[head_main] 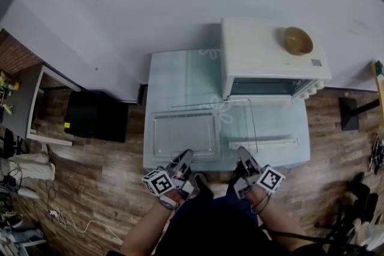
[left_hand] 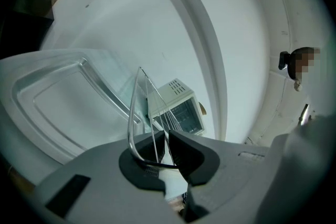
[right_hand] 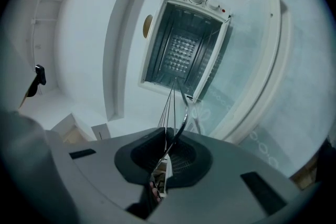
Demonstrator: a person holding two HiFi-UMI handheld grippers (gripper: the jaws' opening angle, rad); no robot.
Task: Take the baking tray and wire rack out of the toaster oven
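The wire rack (head_main: pixel 210 104) hangs level above the pale table (head_main: pixel 165 69), out of the white toaster oven (head_main: pixel 264 57). My left gripper (head_main: pixel 183 160) is shut on its near rim at the left, my right gripper (head_main: pixel 245 156) on its near rim at the right. In the left gripper view the rack's wires (left_hand: pixel 137 107) run out from the closed gripper (left_hand: pixel 167 147). The right gripper view shows the gripper (right_hand: pixel 169 147) pinching the rack's rim (right_hand: pixel 181 118), the empty oven cavity (right_hand: pixel 184 50) beyond. The baking tray (head_main: pixel 183 135) lies flat on the table, under the rack's left part.
The oven door (head_main: pixel 264 142) lies open and flat toward me, right of the tray. A wooden bowl (head_main: pixel 298 41) sits on top of the oven. A dark box (head_main: pixel 96 117) stands on the wooden floor left of the table. A person (left_hand: pixel 302 63) stands far off by the wall.
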